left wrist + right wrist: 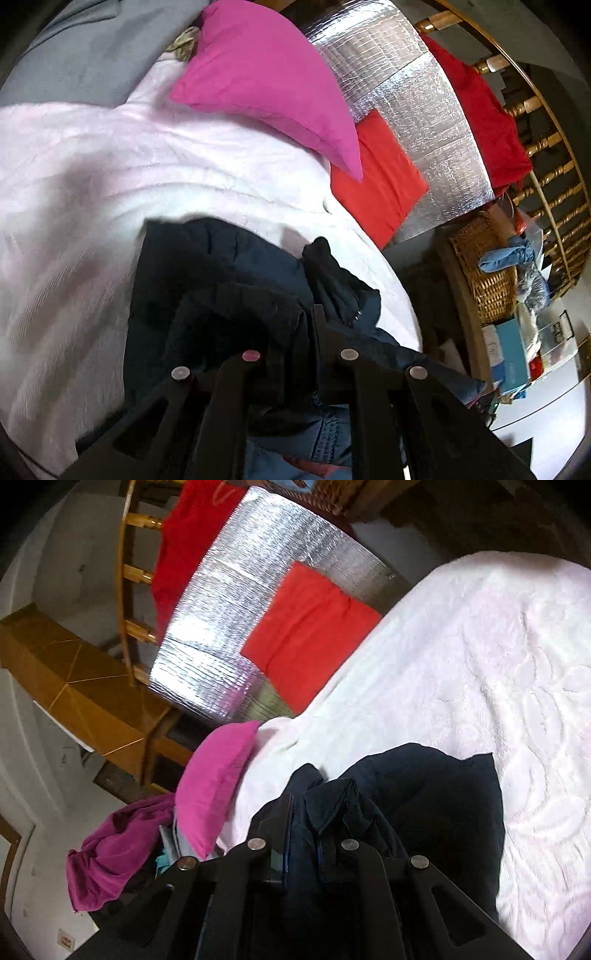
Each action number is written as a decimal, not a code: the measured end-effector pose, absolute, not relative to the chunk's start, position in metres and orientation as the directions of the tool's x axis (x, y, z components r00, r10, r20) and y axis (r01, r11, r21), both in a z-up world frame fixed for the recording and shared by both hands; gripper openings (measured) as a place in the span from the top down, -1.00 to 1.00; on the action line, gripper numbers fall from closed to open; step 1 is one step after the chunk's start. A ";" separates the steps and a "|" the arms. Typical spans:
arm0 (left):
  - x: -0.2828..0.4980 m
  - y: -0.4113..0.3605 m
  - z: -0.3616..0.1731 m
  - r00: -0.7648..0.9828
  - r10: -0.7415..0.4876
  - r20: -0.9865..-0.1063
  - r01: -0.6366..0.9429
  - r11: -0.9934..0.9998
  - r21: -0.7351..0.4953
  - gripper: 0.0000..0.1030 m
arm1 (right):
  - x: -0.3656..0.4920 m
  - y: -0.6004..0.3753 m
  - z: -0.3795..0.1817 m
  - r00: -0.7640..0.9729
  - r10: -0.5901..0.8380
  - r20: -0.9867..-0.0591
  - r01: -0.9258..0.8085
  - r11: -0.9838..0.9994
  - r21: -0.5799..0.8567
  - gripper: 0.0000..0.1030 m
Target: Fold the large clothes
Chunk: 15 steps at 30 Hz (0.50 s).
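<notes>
A dark navy garment [229,273] hangs bunched over the pale pink bedspread [110,177]. My left gripper [314,332] is shut on a fold of it, the cloth wrapped round the black fingers. In the right wrist view the same navy garment [424,794] drapes from my right gripper [310,812], which is shut on another gathered edge. Beyond that grip the fabric spreads flat on the bedspread [480,646]. Both fingertips are partly buried in dark cloth.
A magenta pillow [266,81] and a folded orange-red cloth [380,177] lie at the bed's edge beside a silver foil mat [424,110]. A wicker basket [484,266] and wooden railing [546,140] stand beyond. A purple garment [110,856] lies heaped past the pillow [214,786].
</notes>
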<state>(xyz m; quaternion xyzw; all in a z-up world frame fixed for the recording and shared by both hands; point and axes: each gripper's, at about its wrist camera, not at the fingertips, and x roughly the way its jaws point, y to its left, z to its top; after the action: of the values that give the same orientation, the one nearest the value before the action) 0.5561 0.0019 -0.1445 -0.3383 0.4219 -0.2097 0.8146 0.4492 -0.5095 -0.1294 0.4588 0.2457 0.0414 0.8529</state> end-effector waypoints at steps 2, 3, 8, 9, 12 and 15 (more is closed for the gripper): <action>0.565 -0.003 -0.146 0.555 -0.611 -0.565 0.060 0.707 -0.705 0.68 | 0.456 -0.512 -0.134 0.874 0.293 -0.388 0.172 0.560 0.810 0.76; 0.570 -0.005 -0.149 0.553 -0.602 -0.576 0.056 0.717 -0.695 0.68 | 0.458 -0.514 -0.137 0.871 0.294 -0.393 0.183 0.549 0.816 0.74; 0.589 -0.005 -0.160 0.525 -0.634 -0.568 0.034 0.682 -0.731 0.17 | 0.474 -0.526 -0.157 0.869 0.324 -0.374 0.223 0.418 0.881 0.23; 0.590 -0.004 -0.158 0.530 -0.651 -0.543 0.051 0.664 -0.746 0.05 | 0.475 -0.527 -0.157 0.874 0.334 -0.354 0.211 0.396 0.894 -0.08; 0.587 -0.001 -0.147 0.570 -0.674 -0.471 0.080 0.616 -0.784 -0.40 | 0.471 -0.532 -0.150 0.901 0.326 -0.286 0.165 0.352 0.921 -0.32; 0.579 0.006 -0.137 0.634 -0.669 -0.388 0.097 0.567 -0.818 -0.69 | 0.468 -0.524 -0.134 0.904 0.323 -0.279 0.133 0.408 0.903 -0.36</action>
<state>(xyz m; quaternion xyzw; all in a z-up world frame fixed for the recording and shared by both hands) 0.5788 0.0057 -0.1369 -0.4007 0.3565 -0.2364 0.8102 0.4681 -0.5236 -0.1339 0.5409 0.2108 0.0582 0.8122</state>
